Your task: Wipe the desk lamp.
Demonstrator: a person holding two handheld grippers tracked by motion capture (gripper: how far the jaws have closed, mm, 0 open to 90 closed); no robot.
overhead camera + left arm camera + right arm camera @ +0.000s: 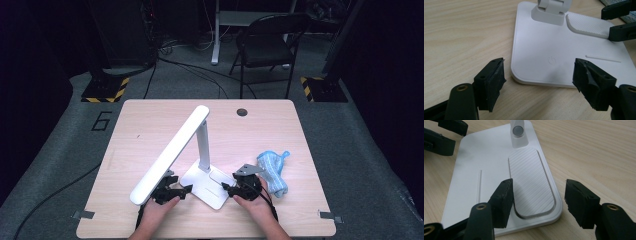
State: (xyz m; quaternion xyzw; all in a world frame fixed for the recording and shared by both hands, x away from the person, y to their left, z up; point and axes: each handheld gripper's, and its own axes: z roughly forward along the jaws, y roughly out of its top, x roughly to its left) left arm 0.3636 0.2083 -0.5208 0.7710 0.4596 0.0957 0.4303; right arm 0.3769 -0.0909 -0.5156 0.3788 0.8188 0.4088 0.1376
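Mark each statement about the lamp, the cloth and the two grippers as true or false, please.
1. The white desk lamp stands on the wooden table. True.
2. The left gripper is shut on the lamp base. False: its fingers are open, apart from the base.
3. A blue cloth lies beside the right gripper. True.
4. The cloth covers the base. False: it lies on the table.
5. The right gripper is open. True.
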